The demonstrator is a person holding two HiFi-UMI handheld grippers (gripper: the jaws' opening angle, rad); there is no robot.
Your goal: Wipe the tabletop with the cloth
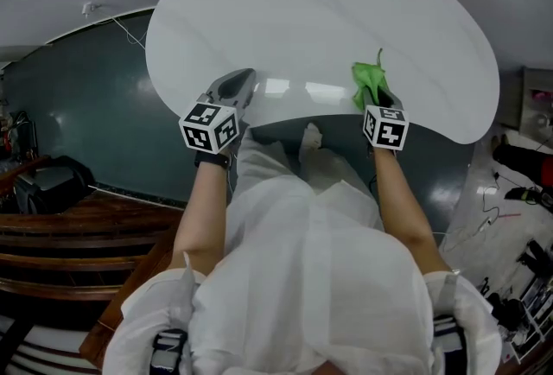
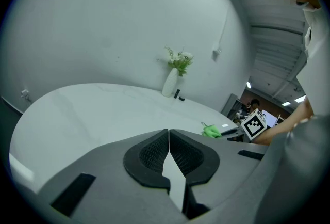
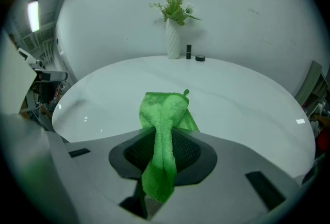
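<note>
Your right gripper [image 3: 164, 136] pinches the green cloth [image 3: 165, 109] at the near edge of the tabletop [image 1: 328, 10]. Your left gripper [image 2: 168, 140] sits closed, empty. Press the cloth flat, sweep outward in overlapping strokes, and ease off before the vase [image 3: 173, 40] at the far rim.

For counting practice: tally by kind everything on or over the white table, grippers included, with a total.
Grippers: 2, left gripper, right gripper
Green cloth: 1
Vase of flowers: 1
Small dark objects: 2
Total: 6
</note>
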